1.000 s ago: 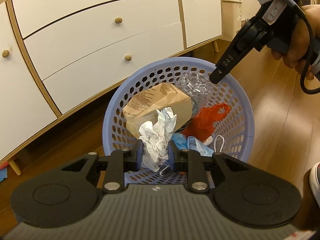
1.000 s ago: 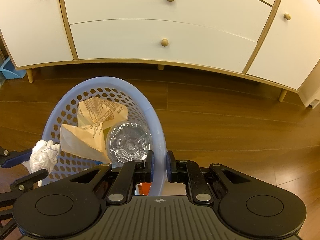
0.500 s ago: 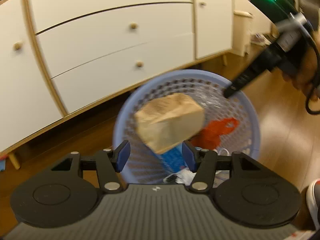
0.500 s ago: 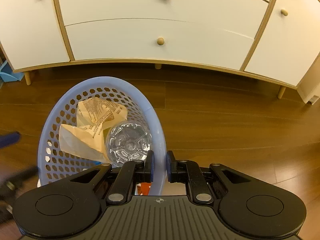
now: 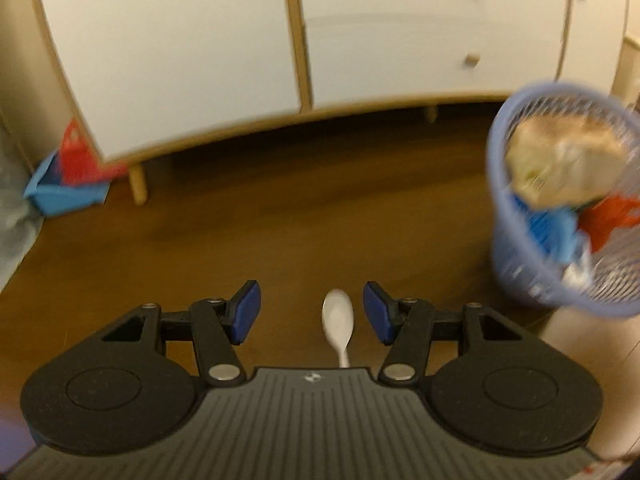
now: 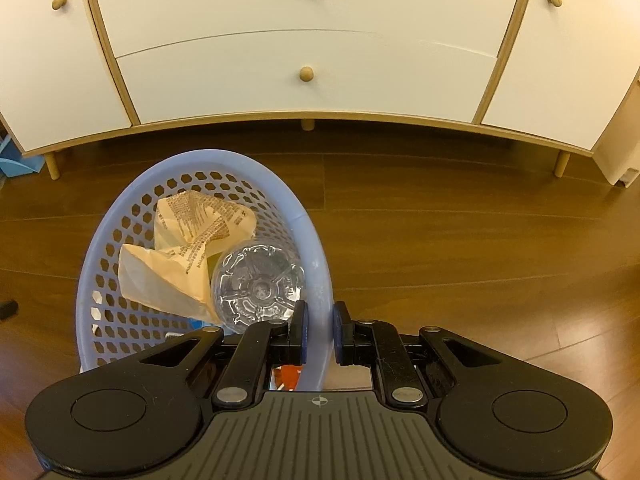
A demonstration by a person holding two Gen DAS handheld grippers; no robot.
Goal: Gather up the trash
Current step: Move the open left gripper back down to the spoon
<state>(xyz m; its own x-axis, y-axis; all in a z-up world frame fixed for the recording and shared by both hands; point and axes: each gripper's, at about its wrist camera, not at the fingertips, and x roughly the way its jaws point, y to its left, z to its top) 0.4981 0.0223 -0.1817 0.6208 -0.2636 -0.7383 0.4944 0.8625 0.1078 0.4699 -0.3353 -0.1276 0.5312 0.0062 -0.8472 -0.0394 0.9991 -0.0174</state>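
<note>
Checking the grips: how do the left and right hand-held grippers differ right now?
The left hand-held gripper is wide open and empty; the right hand-held gripper is shut on the blue basket rim. The left points at a white spoon on the floor; the right faces the basket. Both have blue pads.

Both tools look the same. The left gripper (image 5: 311,312) and the right gripper (image 6: 319,332) each have black arms, blue fingertips (image 5: 246,312), round silver screws, two big black round parts and a grey ridged body with a small cross mark.

Both wrist views: basket (image 5: 520,272), dresser (image 6: 304,36)
</note>
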